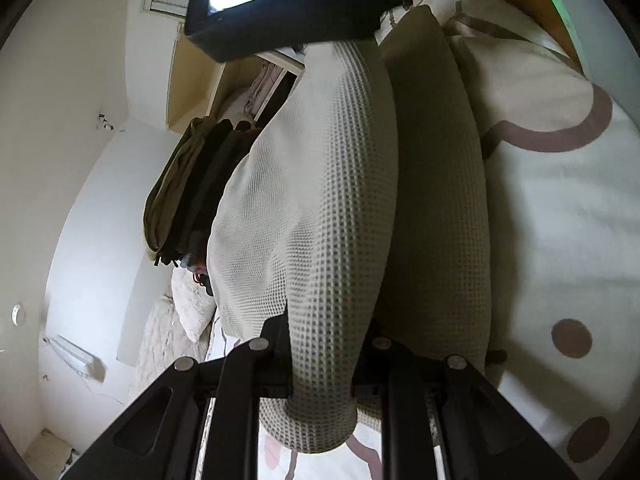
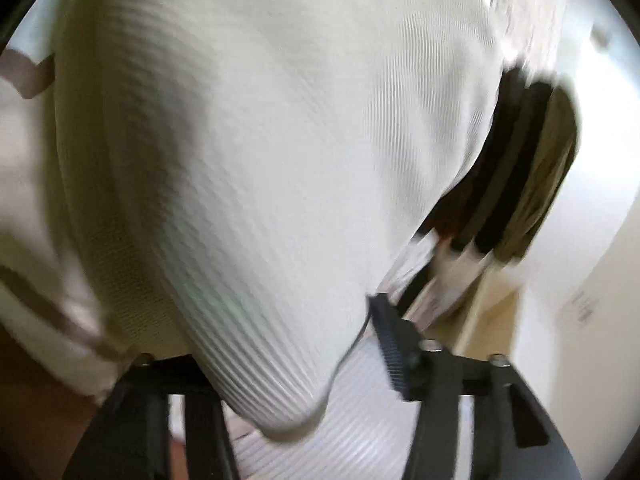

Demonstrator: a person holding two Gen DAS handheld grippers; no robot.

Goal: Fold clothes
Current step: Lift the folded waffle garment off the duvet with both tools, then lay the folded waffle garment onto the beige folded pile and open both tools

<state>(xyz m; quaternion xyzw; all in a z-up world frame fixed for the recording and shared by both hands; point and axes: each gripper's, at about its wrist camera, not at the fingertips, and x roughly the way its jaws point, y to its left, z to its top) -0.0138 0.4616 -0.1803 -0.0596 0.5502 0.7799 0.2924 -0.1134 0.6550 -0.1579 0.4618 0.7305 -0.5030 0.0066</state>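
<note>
A cream waffle-knit garment [image 1: 336,208] hangs stretched between both grippers above the bed. My left gripper [image 1: 324,364] is shut on one edge of it, the cloth bunched between the fingers. In the right wrist view the same garment [image 2: 260,152] fills most of the frame, blurred by motion. My right gripper [image 2: 288,364] is shut on its other edge; one ribbed finger [image 2: 394,344] shows beside the cloth. The right gripper's body [image 1: 288,4] shows at the top of the left wrist view.
A stack of folded dark and olive clothes [image 1: 188,192] lies on the bed beyond the garment, also in the right wrist view [image 2: 516,176]. The bedspread [image 1: 560,216] is white with brown shapes. A fluffy pillow [image 1: 192,304], white walls and a wardrobe [image 1: 200,80] lie behind.
</note>
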